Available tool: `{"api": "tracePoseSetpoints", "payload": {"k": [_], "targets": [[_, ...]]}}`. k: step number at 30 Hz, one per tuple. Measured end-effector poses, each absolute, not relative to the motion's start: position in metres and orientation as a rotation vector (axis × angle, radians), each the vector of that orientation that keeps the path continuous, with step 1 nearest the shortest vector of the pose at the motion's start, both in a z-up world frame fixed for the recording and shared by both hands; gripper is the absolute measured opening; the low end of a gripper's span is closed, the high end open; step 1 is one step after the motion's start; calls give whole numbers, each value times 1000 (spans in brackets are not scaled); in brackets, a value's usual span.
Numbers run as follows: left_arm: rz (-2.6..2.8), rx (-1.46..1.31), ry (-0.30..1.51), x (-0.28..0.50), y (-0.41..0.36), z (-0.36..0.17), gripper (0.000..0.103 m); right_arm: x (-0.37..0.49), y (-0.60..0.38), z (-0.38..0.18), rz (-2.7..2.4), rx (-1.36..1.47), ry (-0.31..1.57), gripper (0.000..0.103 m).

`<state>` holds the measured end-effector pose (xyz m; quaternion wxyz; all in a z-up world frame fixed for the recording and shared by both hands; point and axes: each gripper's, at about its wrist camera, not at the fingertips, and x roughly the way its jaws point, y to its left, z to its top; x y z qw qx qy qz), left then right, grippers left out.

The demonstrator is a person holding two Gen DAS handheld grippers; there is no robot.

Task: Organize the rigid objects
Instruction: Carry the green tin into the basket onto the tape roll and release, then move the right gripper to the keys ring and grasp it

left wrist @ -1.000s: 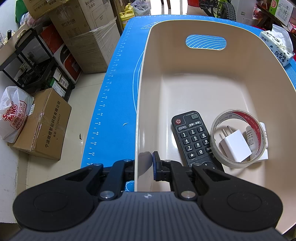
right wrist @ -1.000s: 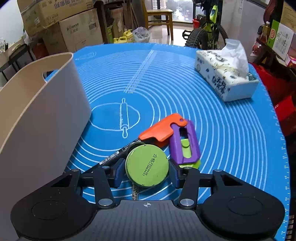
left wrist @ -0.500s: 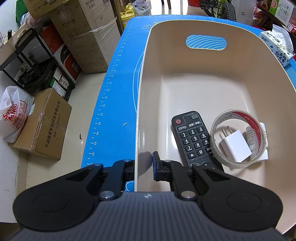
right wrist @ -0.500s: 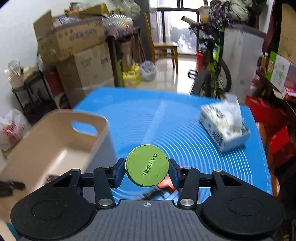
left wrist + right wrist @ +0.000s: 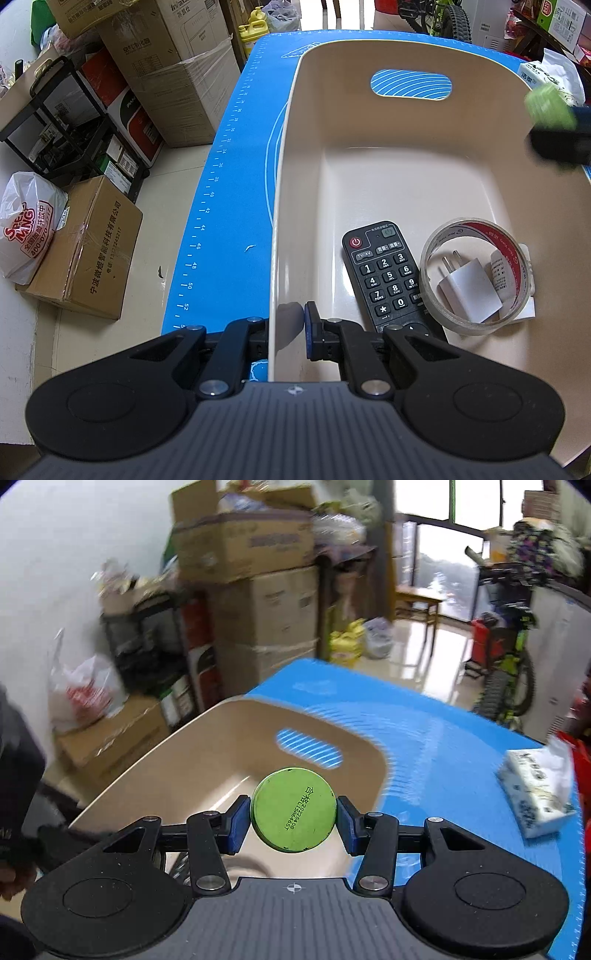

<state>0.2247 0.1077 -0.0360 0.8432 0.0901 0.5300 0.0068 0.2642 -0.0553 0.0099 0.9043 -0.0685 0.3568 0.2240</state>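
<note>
Right wrist view shows our right gripper [image 5: 294, 810] clenched on the green tin [image 5: 294, 809]. A second ago the tin sat low over the blue mat [image 5: 424, 738], near other things. Now we hold it up over the bin [image 5: 207, 746], in the middle of the frame. Our left gripper [image 5: 287, 334] pinches the bin's near wall at the bottom of its view, same as before. The remote [image 5: 384, 275], tape [image 5: 476, 277] and plug [image 5: 467, 290] lie inside. We think dropping the tin in comes next.
</note>
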Motion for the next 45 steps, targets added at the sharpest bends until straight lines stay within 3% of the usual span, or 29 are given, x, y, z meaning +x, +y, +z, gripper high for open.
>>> {"api": "tracePoseSetpoints", "payload": {"k": [18,23,28,37,45], "targets": [[14,194,1121,227,108,-36,12,262,20,-53,537,-367,1038,56],[13,193,1120,227,107,-36,12,261,18,-52,524,-355,1010,67],[12,190,1119,227,106,-35,12,258,-11,-28,533,-284,940,70],[13,191,1120,227,107,-35,12,257,-82,14,443,-177,792,71],[13,190,1120,226,107,-36,12,274,-139,-11,284,-174,810,70]]}}
